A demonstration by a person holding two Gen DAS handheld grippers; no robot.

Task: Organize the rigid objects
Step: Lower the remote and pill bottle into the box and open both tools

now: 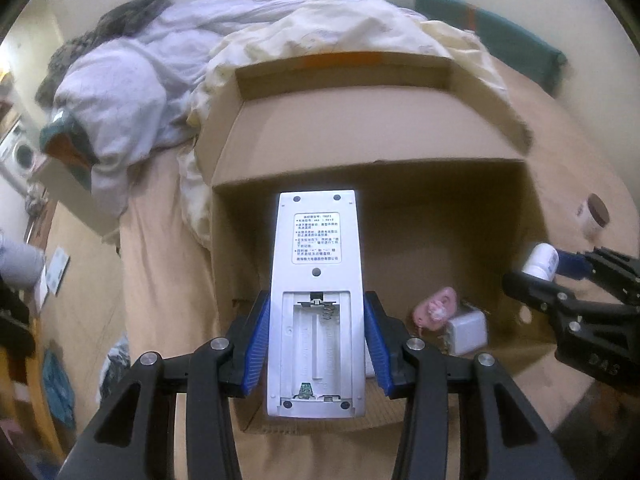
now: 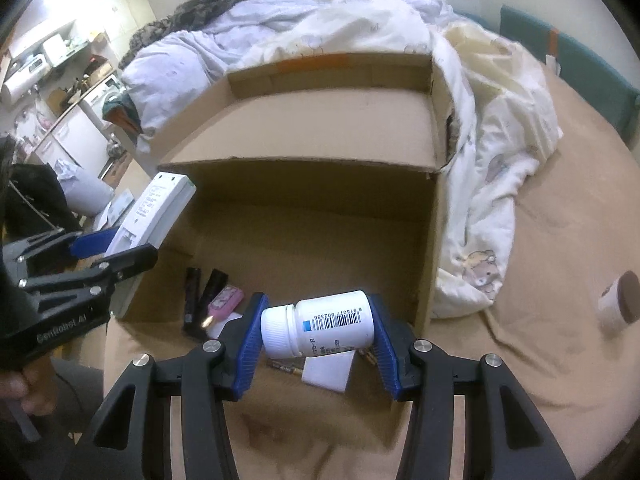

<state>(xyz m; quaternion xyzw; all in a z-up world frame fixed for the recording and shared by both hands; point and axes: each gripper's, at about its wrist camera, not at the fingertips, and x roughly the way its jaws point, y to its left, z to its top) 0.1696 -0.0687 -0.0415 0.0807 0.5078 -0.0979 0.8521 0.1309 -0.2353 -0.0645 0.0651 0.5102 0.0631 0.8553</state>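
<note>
Both grippers carry an object over the open cardboard box (image 1: pixel 400 216), which rests on the tan-sheeted bed (image 2: pixel 560 240); the step in hand appears to be the deposit stage of sorting loose items into the box.

The left gripper (image 1: pixel 316 344) has its blue pads (image 1: pixel 256 344) pressed against the two long edges of a white remote control (image 1: pixel 316 280). The remote lies lengthwise between the fingers, back side up, its battery bay uncovered and empty, its far end projecting well past the fingertips over the box's left near corner.

The right gripper (image 2: pixel 318 332) is clamped on a white pill bottle (image 2: pixel 320 328), held crosswise: one pad bears on the ribbed cap, the other on the base, with the barcode label facing the camera. The bottle hangs above the near edge of the box floor.

Already on the box floor, toward its near edge, lie a pink oval object (image 1: pixel 436 308), a white charger cube (image 1: pixel 468 330), two dark stick-shaped items (image 2: pixel 200 296) and a white flat piece (image 2: pixel 330 368).

A brown-lidded jar (image 2: pixel 620 300) stands on the sheet outside the box, well apart to its right, and a rumpled duvet (image 2: pixel 480 140) lies against the far and right walls.

The next move probably calls for lowering each object to a bare patch of floor before parting the fingers, since the near edge is already crowded. The jar likely remains to be collected.
</note>
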